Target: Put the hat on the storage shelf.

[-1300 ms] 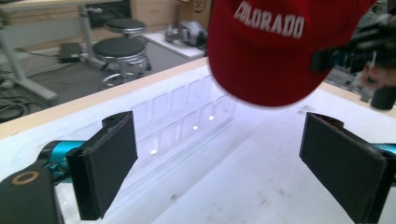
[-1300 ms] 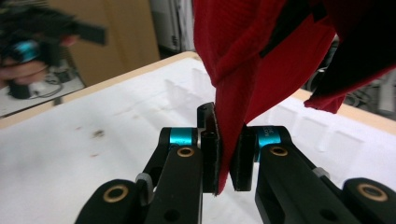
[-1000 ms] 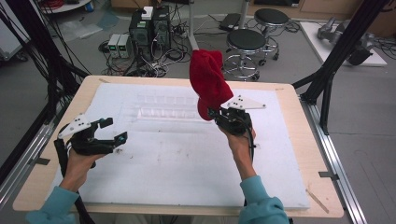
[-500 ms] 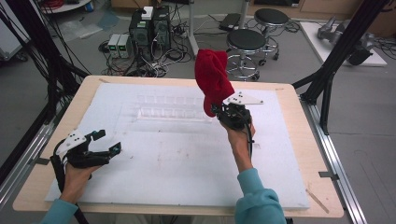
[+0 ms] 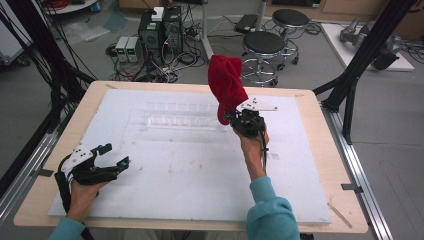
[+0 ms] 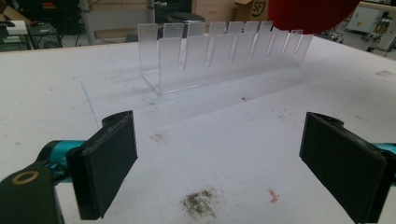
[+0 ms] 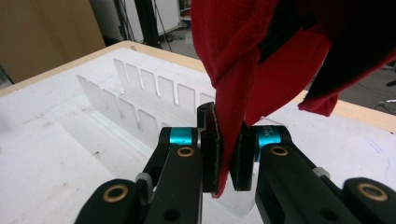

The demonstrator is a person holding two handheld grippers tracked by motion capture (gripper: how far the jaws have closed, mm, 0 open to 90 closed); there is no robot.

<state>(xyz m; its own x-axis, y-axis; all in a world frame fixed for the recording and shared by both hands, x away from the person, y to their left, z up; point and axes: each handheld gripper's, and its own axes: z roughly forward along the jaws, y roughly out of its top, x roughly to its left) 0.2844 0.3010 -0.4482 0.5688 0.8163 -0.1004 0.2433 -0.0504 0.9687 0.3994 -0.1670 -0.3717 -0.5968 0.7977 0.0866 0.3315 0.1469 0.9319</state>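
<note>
A red cloth (image 5: 226, 85) stands up from my right gripper (image 5: 233, 118), which is shut on its lower edge above the right part of the white board. In the right gripper view the red cloth (image 7: 261, 56) is pinched between the two black pads (image 7: 212, 149). A clear slotted rack (image 5: 182, 114) lies on the board just left of that gripper; the clear rack (image 6: 219, 58) also stands ahead in the left gripper view. My left gripper (image 5: 116, 155) is low at the board's left front, open, its pads (image 6: 109, 158) far apart with nothing between them.
The white foam board (image 5: 190, 165) covers a wooden table (image 5: 320, 165). Black frame legs (image 5: 350, 85) rise at the right and left sides. Stools (image 5: 264, 47), computer boxes (image 5: 160, 27) and cables sit on the floor behind the table.
My left gripper has come down and toward the near left edge of the board. My right gripper with the red cloth has shifted slightly right and lower.
</note>
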